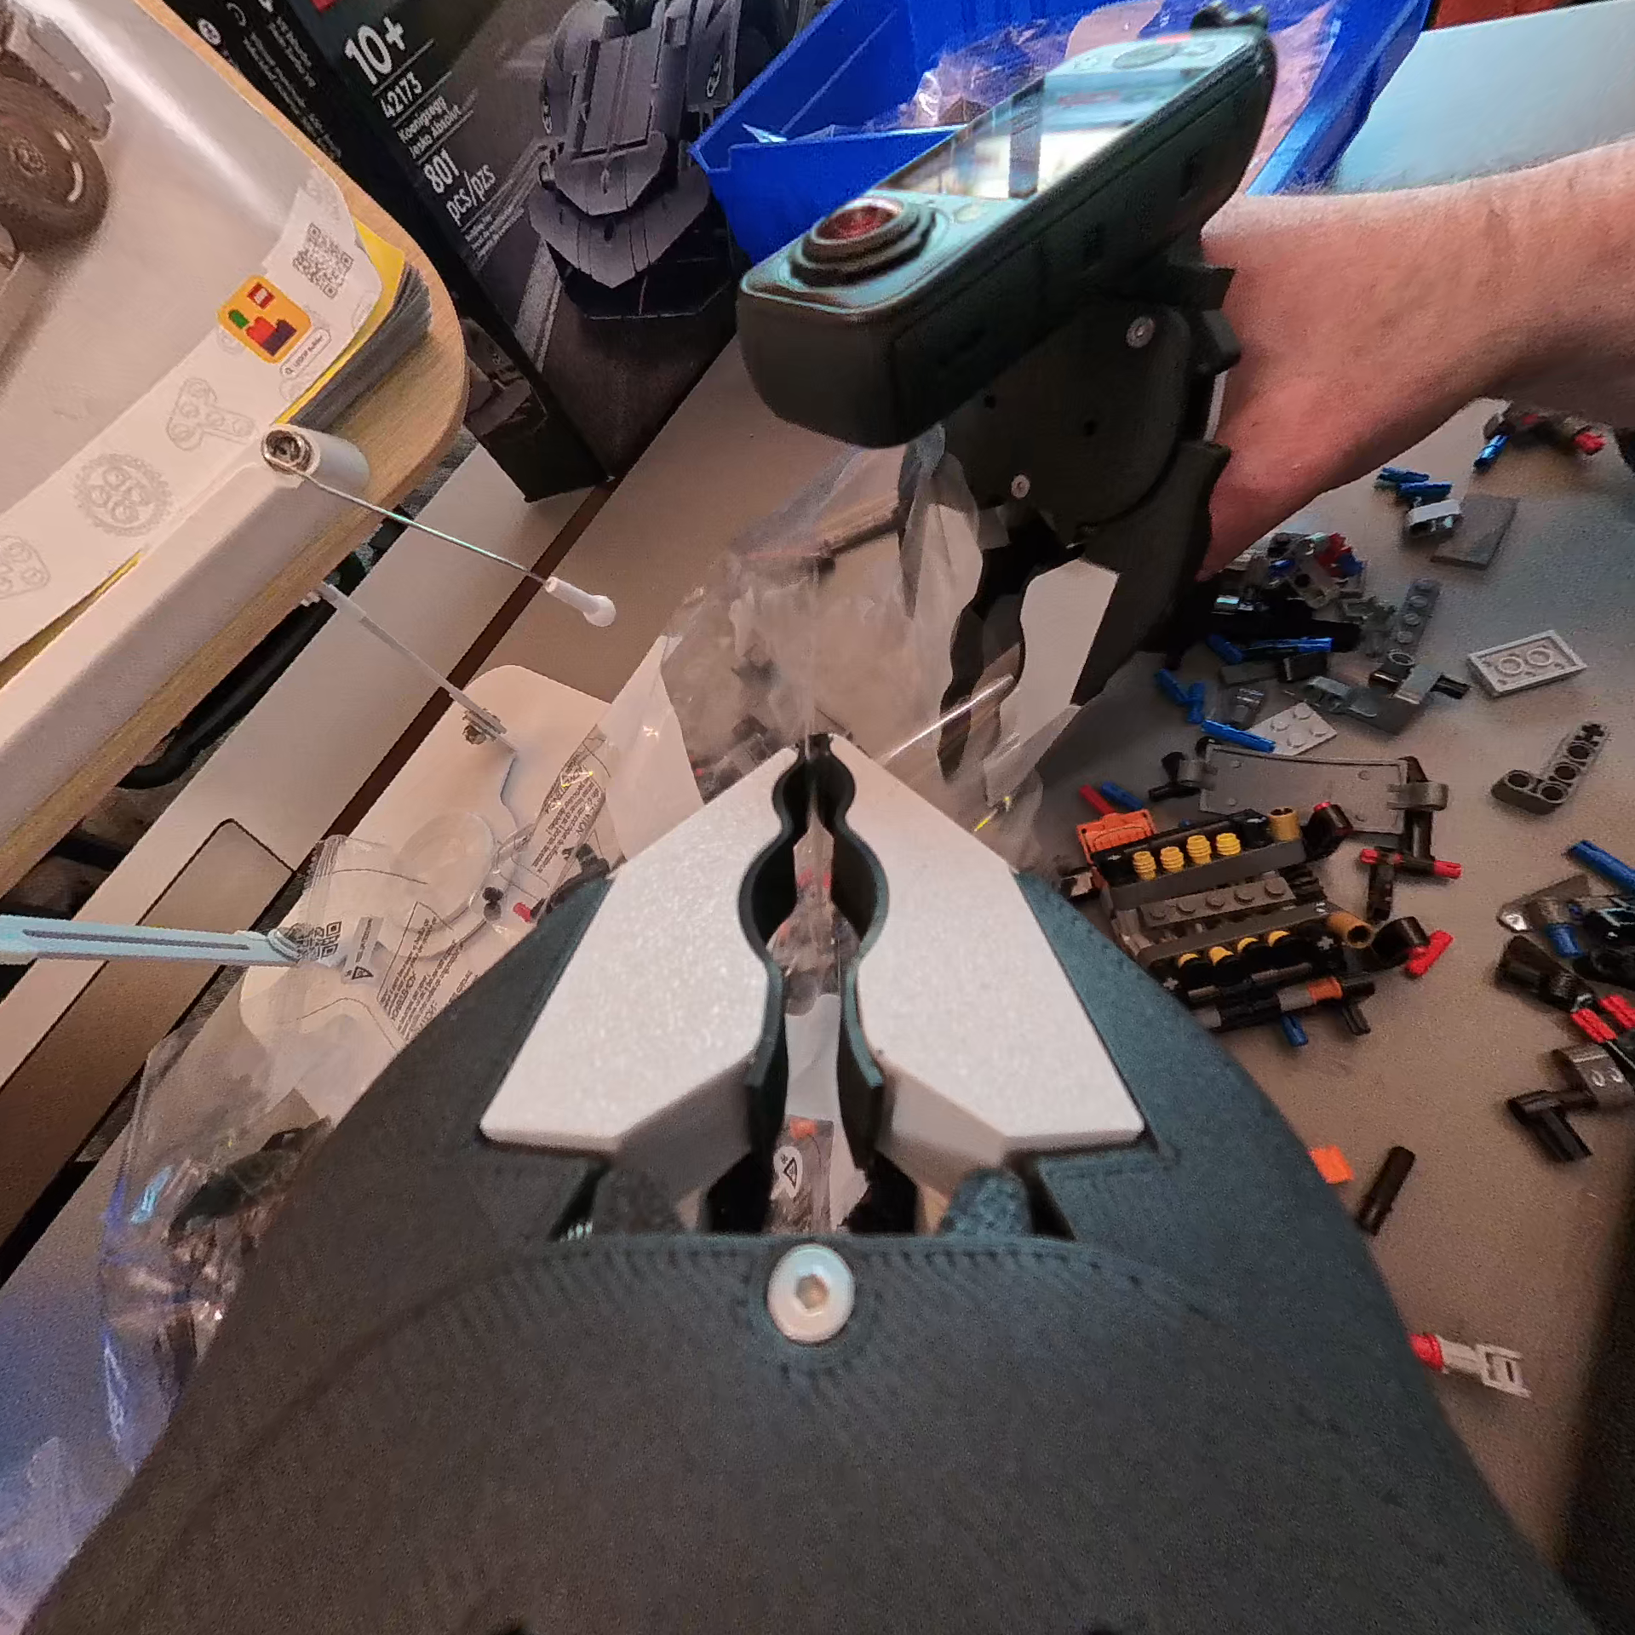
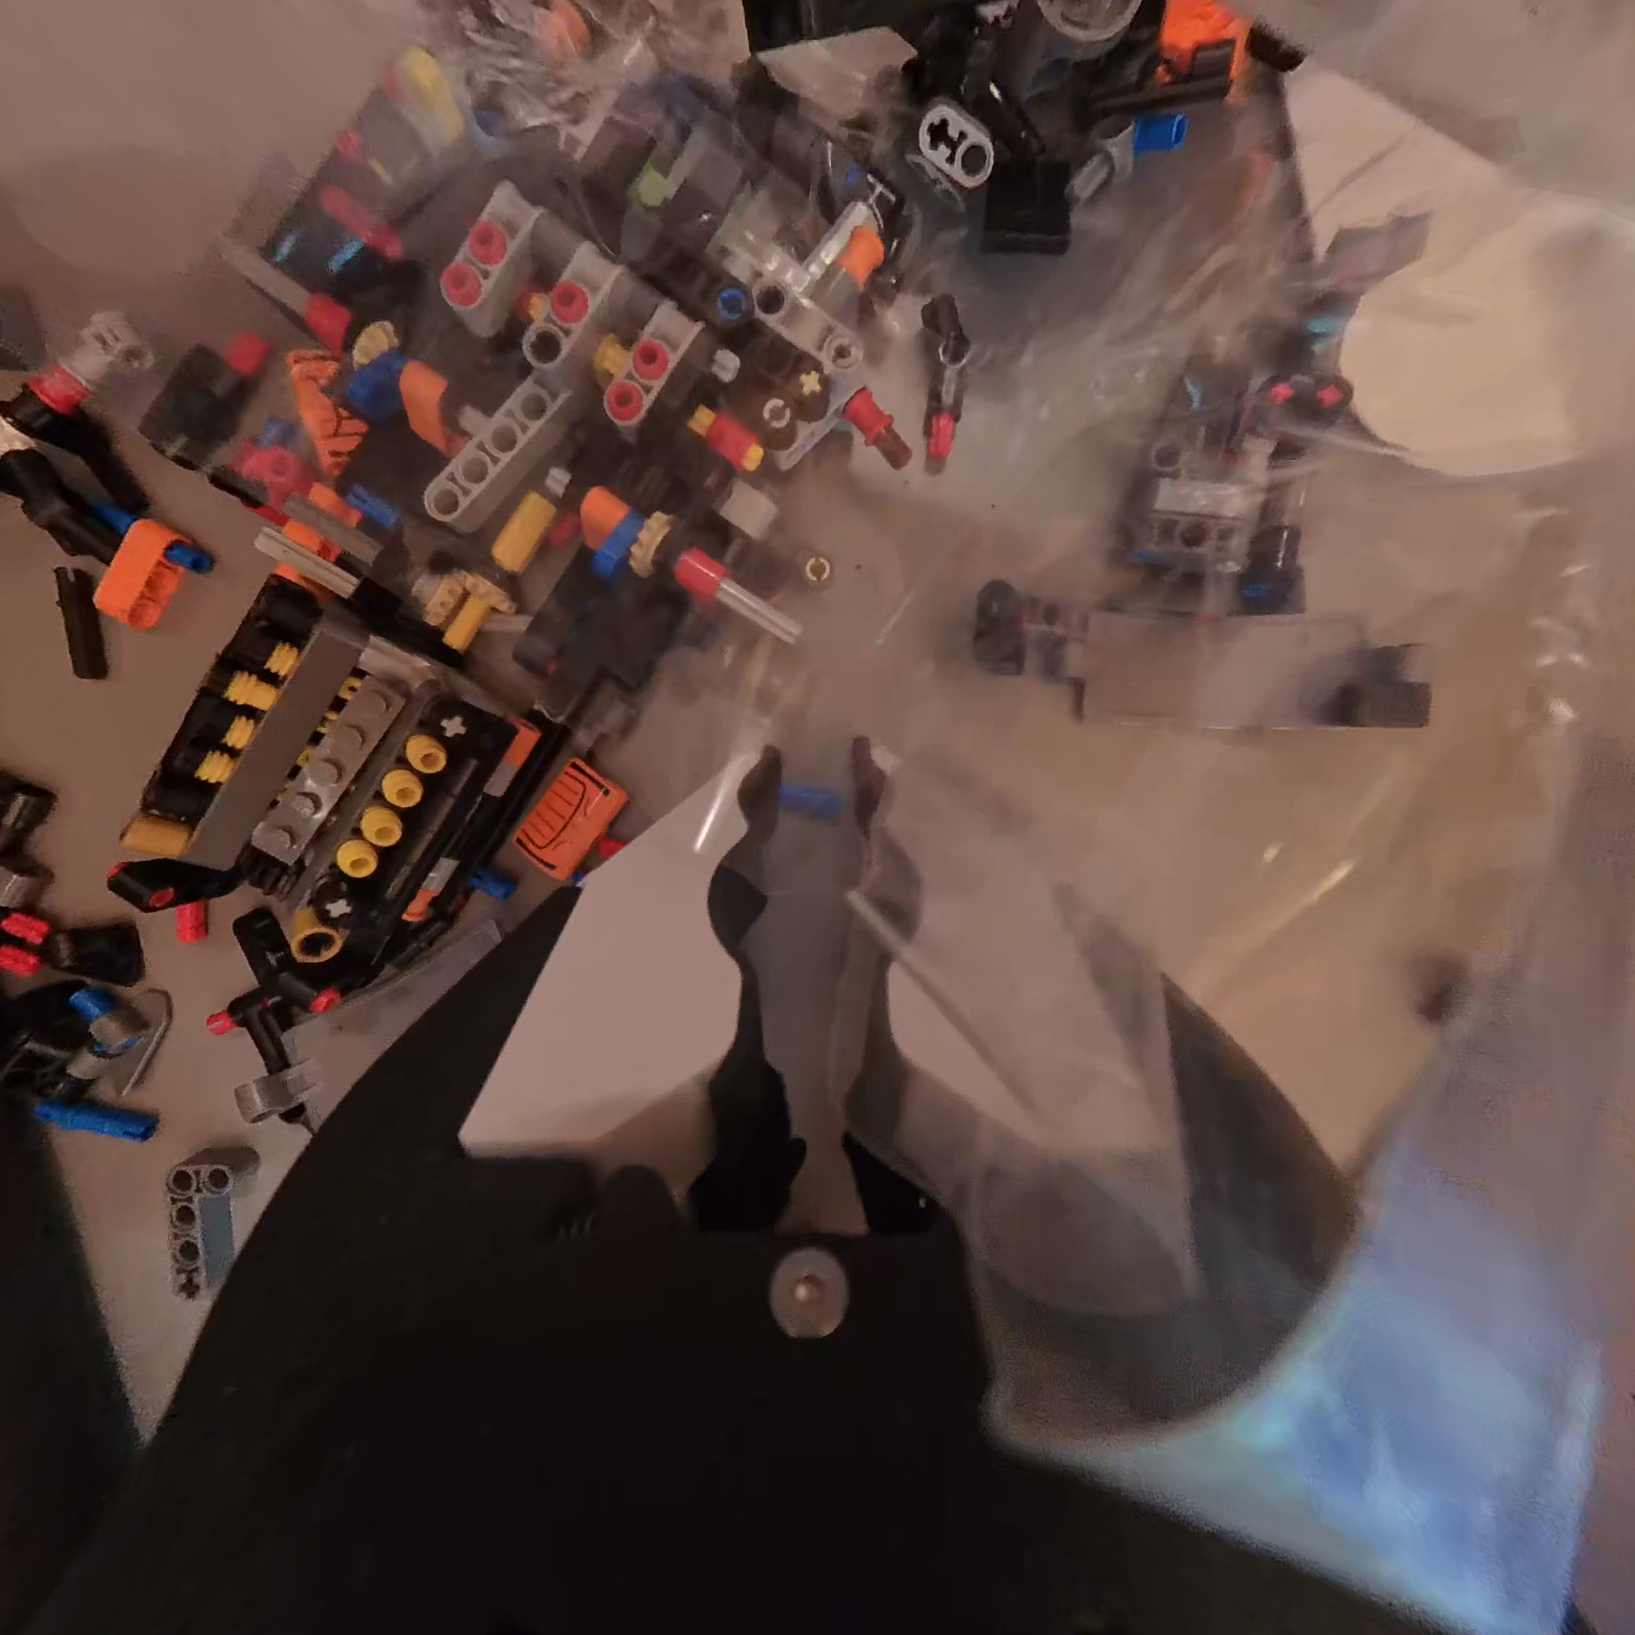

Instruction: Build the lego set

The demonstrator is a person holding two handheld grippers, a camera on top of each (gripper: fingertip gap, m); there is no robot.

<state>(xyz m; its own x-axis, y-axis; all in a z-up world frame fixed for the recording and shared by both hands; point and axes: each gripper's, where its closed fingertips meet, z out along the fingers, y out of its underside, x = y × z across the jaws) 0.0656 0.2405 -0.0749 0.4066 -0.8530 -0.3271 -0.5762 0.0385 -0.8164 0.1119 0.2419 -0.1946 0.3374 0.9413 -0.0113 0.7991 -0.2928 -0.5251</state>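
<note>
Our left gripper (image 1: 812, 748) has its jaws pressed together on a clear plastic bag (image 1: 796, 637), the film pinched at the tips. Our right gripper (image 2: 814, 761) is nearly closed; the same bag drapes over it, but we cannot tell if the film is pinched there. In the left view, a hand (image 1: 1345, 354) holds that right gripper above the bag. Beyond it, a part-built engine block (image 1: 1230, 911) with yellow pins sits on the table (image 1: 1460, 1239) among loose pieces (image 1: 1309, 637). Farther left stand the set's box (image 1: 531, 221), a blue bin (image 1: 796, 168) and a manual (image 1: 177, 336).
</note>
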